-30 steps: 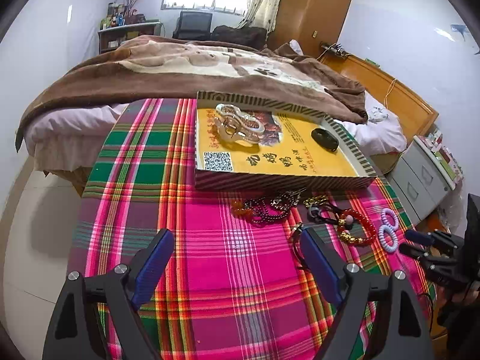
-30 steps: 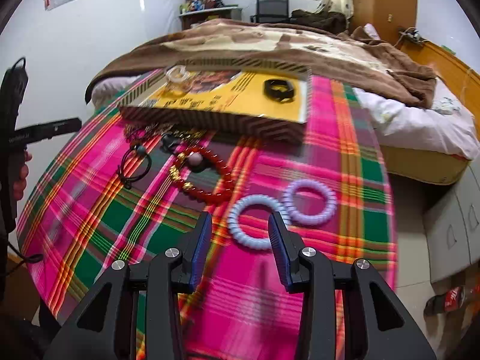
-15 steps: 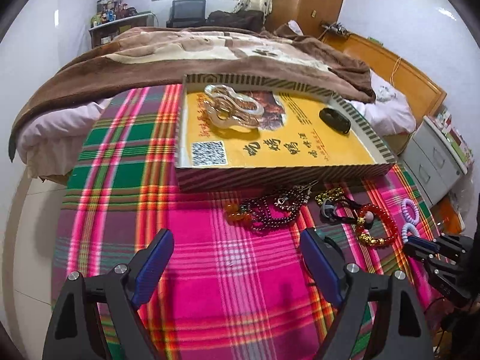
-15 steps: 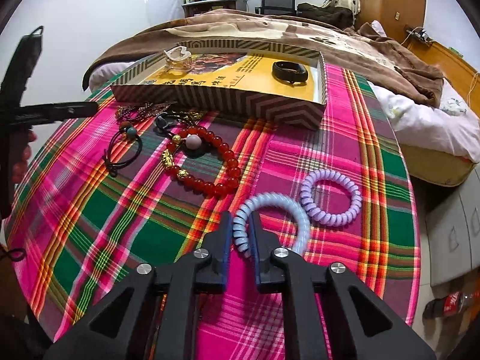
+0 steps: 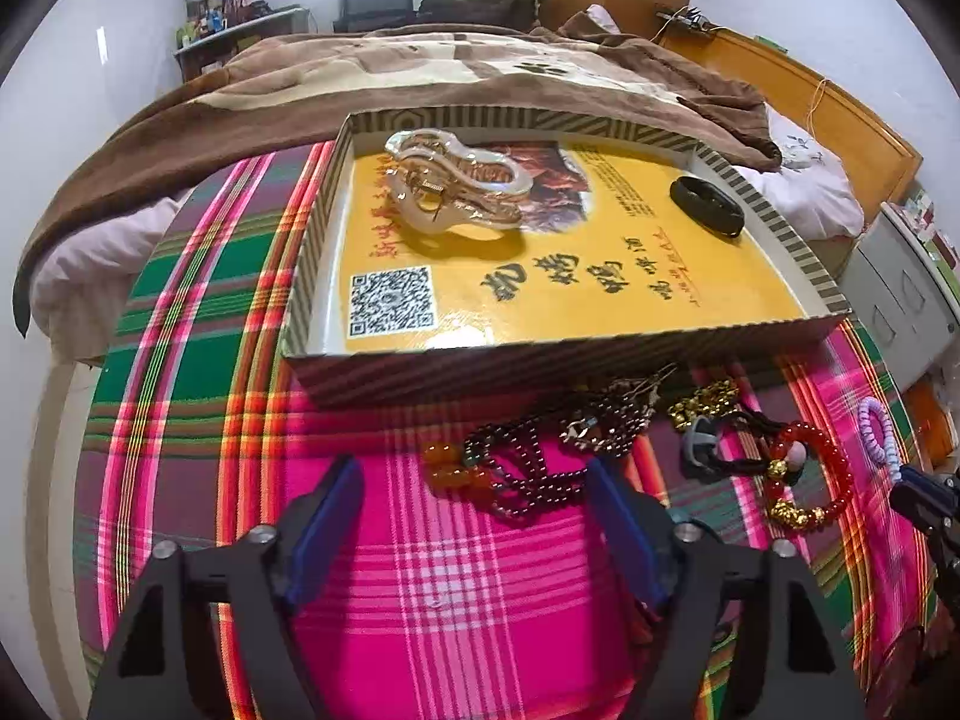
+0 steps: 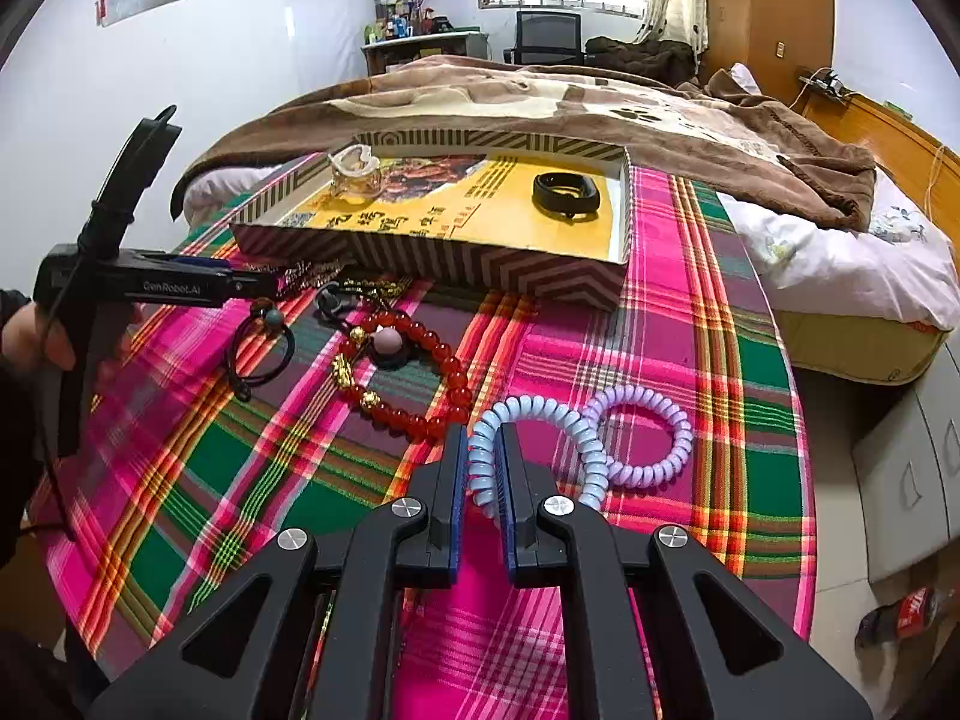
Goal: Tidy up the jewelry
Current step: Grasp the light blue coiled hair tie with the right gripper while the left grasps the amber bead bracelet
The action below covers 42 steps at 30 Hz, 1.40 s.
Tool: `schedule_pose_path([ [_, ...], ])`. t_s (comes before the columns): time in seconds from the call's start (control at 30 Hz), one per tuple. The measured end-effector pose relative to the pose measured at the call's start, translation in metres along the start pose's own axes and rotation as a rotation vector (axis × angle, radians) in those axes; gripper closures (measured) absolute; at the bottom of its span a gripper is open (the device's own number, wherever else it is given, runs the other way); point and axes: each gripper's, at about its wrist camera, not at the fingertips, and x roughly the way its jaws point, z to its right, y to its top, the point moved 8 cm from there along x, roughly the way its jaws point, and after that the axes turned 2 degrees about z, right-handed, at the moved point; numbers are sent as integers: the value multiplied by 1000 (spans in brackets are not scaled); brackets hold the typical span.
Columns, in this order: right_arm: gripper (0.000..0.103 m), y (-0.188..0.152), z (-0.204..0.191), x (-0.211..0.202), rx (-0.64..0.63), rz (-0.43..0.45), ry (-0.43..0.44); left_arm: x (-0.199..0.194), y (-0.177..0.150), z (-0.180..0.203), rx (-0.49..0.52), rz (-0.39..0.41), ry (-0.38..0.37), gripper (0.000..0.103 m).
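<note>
My right gripper [image 6: 483, 471] pinches the pale blue coil hair tie [image 6: 540, 420]; lilac coil tie [image 6: 645, 432] touches it at 3 o'clock. Red bead bracelet [image 6: 408, 372] lies at 10 o'clock. Box tray [image 6: 432, 258], 12 o'clock, holds black band [image 6: 566, 194] and clear hair claw [image 6: 355, 171].

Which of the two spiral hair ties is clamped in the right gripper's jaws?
The pale blue spiral hair tie; the right gripper pinches its near side. The lilac spiral hair tie lies free on the cloth beside it.
</note>
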Motion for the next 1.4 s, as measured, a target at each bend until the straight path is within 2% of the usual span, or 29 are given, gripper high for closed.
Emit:
schedule_pose_path([
  [0.1,93,1,1,1,6,4,1,1,0,3,11,12,10,35],
  [0.17,93,1,1,3,10,2,3,0,1,8,35,23,6,55],
  [0.2,93,2,1,4,13,2,5,0,1,10,40,25,6,60],
  [0.27,93,1,1,5,17,3,7,-2,1,16,48,26,-19,79],
  [0.4,93,2,0,6,21,4,11,-4,0,21,65,26,-10,81],
  [0.47,93,2,0,5,23,6,11,-7,-1,20,44,28,-33,82],
  [0.73,93,8,0,-2,31,27,0,-37,8,18,2,111,-88,82],
  [1.0,93,15,-3,-14,28,54,-8,-63,10,22,-9,145,-121,82],
  [1.23,93,29,-1,-32,33,97,-17,-93,21,18,-18,199,-142,82],
  [1.4,93,52,-1,-41,17,125,-12,-108,38,13,-10,224,-137,82],
])
